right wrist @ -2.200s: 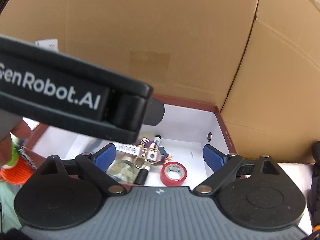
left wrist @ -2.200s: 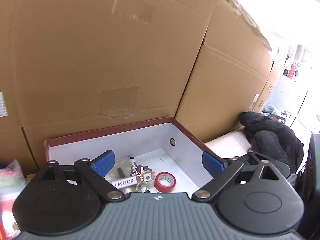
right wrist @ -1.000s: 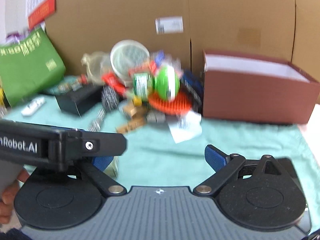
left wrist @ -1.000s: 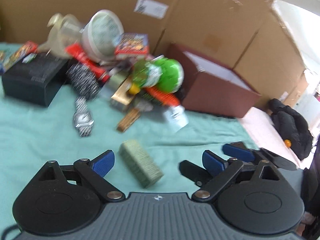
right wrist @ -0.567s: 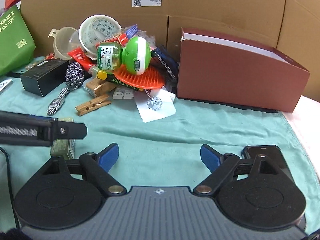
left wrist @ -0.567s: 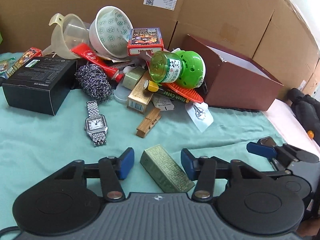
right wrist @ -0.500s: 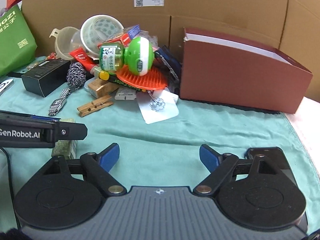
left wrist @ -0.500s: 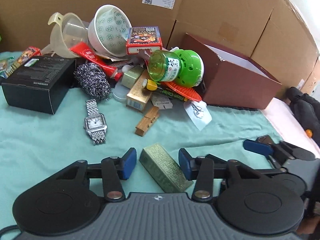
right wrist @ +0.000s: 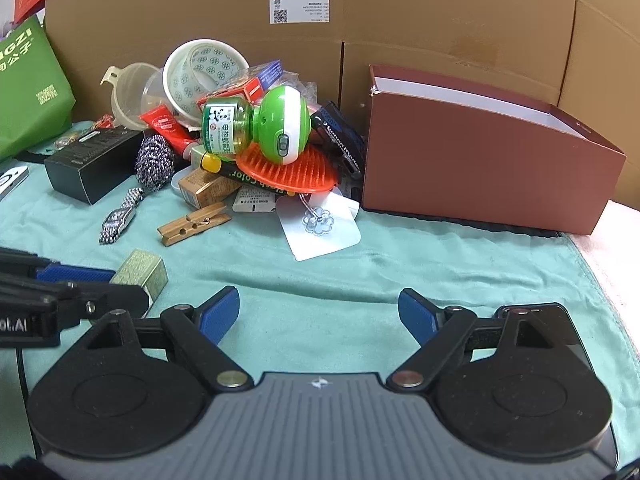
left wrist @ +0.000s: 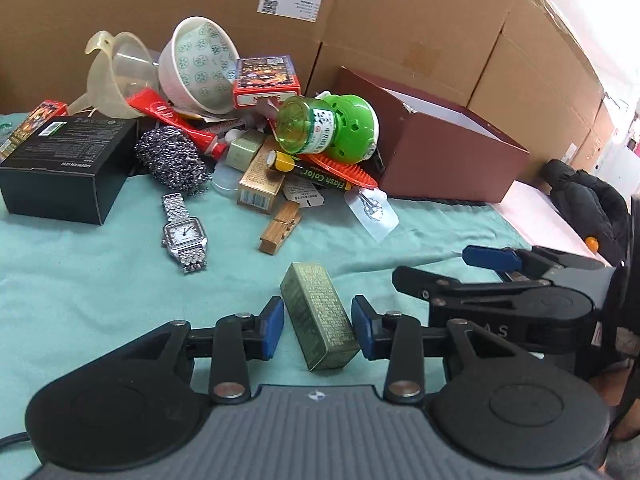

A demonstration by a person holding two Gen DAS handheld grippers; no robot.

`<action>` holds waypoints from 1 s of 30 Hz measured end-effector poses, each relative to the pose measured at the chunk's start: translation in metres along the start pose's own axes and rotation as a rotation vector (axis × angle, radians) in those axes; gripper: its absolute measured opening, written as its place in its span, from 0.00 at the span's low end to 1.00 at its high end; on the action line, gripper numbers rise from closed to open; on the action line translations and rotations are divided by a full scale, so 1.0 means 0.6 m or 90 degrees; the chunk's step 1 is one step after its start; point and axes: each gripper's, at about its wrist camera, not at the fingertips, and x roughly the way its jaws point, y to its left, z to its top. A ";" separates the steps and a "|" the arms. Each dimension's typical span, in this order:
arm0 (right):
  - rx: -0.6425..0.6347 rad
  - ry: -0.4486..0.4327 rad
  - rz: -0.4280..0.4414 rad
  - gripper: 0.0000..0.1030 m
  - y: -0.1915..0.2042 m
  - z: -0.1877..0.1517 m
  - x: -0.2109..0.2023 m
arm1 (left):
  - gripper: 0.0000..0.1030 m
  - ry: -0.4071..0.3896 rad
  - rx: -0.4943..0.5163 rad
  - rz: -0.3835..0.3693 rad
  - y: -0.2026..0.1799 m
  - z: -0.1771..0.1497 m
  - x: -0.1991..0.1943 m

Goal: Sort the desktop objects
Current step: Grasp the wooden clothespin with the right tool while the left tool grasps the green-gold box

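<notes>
Left wrist view: the left claw [left wrist: 318, 332] had just been closing around the gold box [left wrist: 318, 316], pads not quite gripping, pickup imminent.

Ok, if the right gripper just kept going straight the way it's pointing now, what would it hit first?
Probably the bare green cloth: the right gripper is open with nothing between its fingers. Further along that line lies the clear flower hook on its white card, though depth is hard to judge.

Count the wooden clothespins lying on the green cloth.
1. The wooden clothespin lies on the green cloth in front of the pile, between the silver watch and the clear hook card. More may be hidden under the pile.
</notes>
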 end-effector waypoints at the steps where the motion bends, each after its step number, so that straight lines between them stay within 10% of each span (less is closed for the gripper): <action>1: 0.003 -0.002 -0.001 0.81 0.000 0.002 0.002 | 0.33 0.000 0.001 0.002 0.000 0.002 0.000; 10: 0.002 -0.010 0.056 0.66 0.034 0.033 0.030 | 0.23 -0.027 -0.017 0.090 0.066 0.027 -0.027; 21: 0.019 0.010 0.128 0.57 0.114 0.072 0.112 | 0.23 -0.003 -0.020 0.075 0.086 0.019 -0.018; 25: 0.003 0.005 0.103 0.28 0.116 0.072 0.113 | 0.22 0.001 -0.032 0.063 0.091 0.021 -0.021; 30: 0.002 0.022 0.092 0.17 0.080 0.057 0.087 | 0.22 0.014 -0.032 0.013 0.080 0.020 -0.028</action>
